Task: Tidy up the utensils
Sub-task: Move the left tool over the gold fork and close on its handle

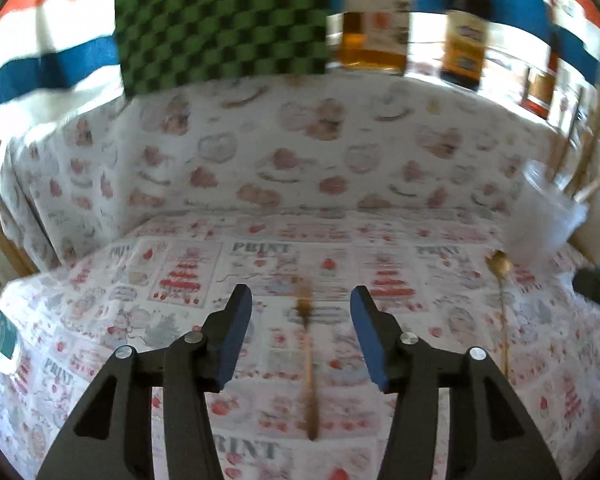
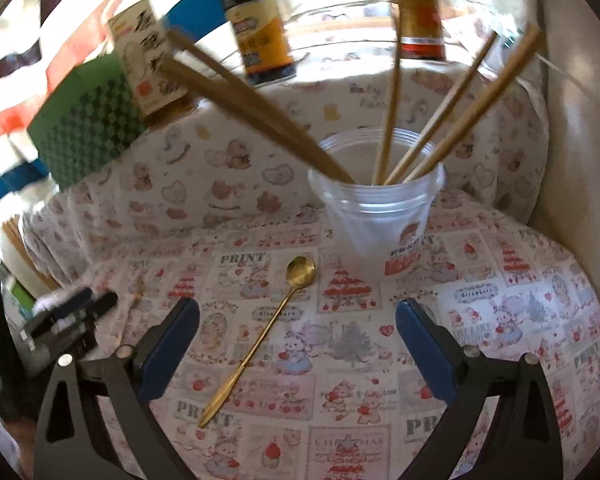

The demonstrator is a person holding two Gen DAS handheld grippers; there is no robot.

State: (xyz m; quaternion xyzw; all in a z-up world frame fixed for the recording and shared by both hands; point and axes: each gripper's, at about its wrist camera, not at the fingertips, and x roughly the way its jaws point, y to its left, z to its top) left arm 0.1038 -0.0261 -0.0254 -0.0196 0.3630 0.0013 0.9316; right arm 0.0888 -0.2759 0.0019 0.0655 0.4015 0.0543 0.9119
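A gold fork (image 1: 309, 364) lies flat on the printed cloth, between and just beyond the fingers of my open left gripper (image 1: 300, 300). A gold spoon (image 2: 260, 340) lies on the cloth, bowl toward the cup, between the jaws of my open, empty right gripper (image 2: 298, 312); it also shows at the right of the left wrist view (image 1: 502, 304). A clear plastic cup (image 2: 374, 216) stands behind the spoon and holds several wooden chopsticks (image 2: 392, 96). The cup appears blurred in the left wrist view (image 1: 548, 216). The left gripper shows at the left of the right wrist view (image 2: 72, 312).
A green checkered box (image 1: 220, 24) and sauce bottles (image 1: 464, 20) stand on the raised cloth-covered ledge behind. The same bottles (image 2: 260, 28) and box (image 2: 88, 128) show in the right wrist view. A pale wall (image 2: 580, 140) closes the right side.
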